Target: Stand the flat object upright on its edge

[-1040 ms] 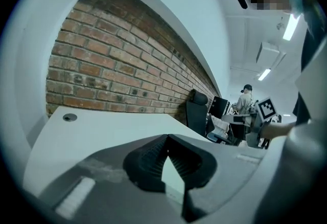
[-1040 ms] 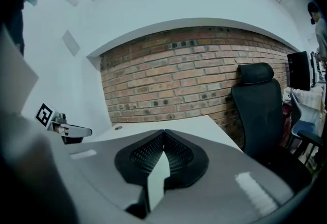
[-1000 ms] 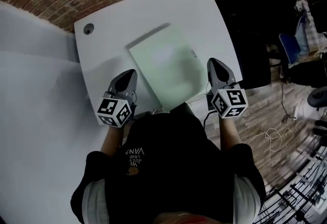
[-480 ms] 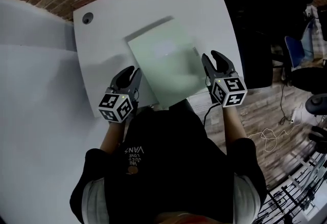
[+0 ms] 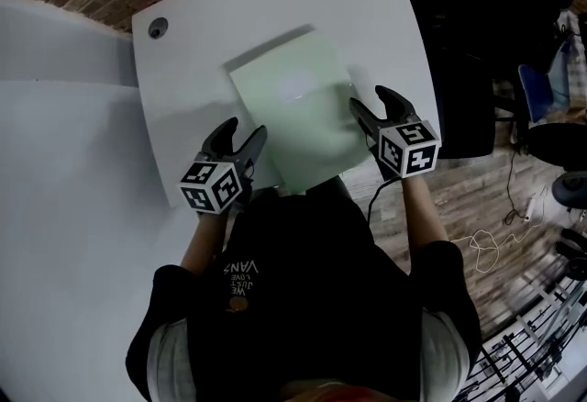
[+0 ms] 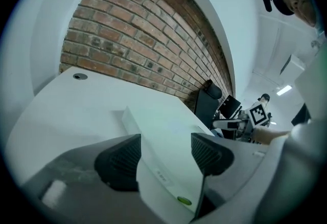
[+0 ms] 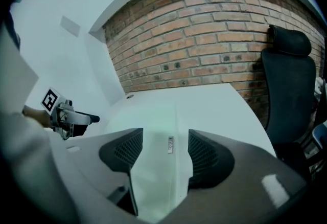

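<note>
A flat pale-green slab (image 5: 292, 106) lies flat on the white table (image 5: 193, 42). My left gripper (image 5: 242, 134) is open at the slab's near left edge. Its jaws have just been opening, and in the left gripper view that gripper (image 6: 164, 154) has the slab (image 6: 166, 133) edge in the gap, not pinched. My right gripper (image 5: 374, 102) is open at the slab's right edge. Its jaws have also just been opening. In the right gripper view the slab (image 7: 156, 126), with a small label, runs between the spread jaws of the gripper (image 7: 164, 154).
A round cable hole (image 5: 159, 27) sits in the table's far left corner. A brick wall (image 7: 204, 34) backs the table. A black office chair (image 7: 288, 80) stands at its right, and a white partition (image 5: 64, 171) at its left. Cables lie on the wooden floor (image 5: 486, 244).
Both grippers went from shut to wide open. Both sank and moved inward, so each now straddles a side edge of the slab. The slab has not moved.
</note>
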A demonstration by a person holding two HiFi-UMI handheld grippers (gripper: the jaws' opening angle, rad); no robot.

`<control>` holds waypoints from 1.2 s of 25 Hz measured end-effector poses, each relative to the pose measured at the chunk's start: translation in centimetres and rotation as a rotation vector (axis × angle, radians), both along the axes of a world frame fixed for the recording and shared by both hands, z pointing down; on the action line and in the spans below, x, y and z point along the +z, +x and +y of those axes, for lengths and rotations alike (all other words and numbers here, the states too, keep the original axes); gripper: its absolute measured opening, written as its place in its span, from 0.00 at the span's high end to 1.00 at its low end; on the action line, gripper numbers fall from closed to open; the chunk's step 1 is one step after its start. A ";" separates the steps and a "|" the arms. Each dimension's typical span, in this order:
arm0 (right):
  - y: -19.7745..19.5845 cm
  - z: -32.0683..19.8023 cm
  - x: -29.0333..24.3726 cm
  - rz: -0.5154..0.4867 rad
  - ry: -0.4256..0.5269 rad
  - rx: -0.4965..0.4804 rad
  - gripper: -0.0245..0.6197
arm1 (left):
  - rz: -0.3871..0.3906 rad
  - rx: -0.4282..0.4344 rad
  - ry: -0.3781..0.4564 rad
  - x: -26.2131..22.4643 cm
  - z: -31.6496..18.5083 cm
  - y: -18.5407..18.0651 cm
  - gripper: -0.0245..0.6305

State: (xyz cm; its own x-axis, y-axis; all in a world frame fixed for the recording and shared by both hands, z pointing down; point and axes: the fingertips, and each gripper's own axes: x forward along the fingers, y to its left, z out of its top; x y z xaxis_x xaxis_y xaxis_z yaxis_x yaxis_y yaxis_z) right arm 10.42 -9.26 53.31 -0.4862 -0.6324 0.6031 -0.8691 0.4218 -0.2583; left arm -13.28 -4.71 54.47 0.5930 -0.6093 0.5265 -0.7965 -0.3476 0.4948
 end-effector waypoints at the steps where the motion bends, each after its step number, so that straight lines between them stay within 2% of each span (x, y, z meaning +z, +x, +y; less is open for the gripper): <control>1: -0.1 0.0 0.4 -0.004 -0.019 -0.010 0.54 | 0.005 0.001 -0.015 0.3 0.1 0.1 0.50; 12: -0.5 0.1 4.0 -0.103 -0.240 -0.090 0.52 | 0.039 0.003 -0.171 3.3 1.5 1.6 0.45; 18: -0.9 0.9 5.3 -0.094 -0.304 -0.141 0.50 | 0.070 -0.002 -0.256 4.3 2.2 2.4 0.43; 22: -1.3 1.2 6.0 -0.131 -0.349 -0.163 0.49 | 0.088 -0.002 -0.309 5.2 2.8 2.7 0.42; 30: -1.6 1.3 6.8 -0.170 -0.408 -0.199 0.49 | 0.105 0.012 -0.348 6.0 3.1 3.3 0.42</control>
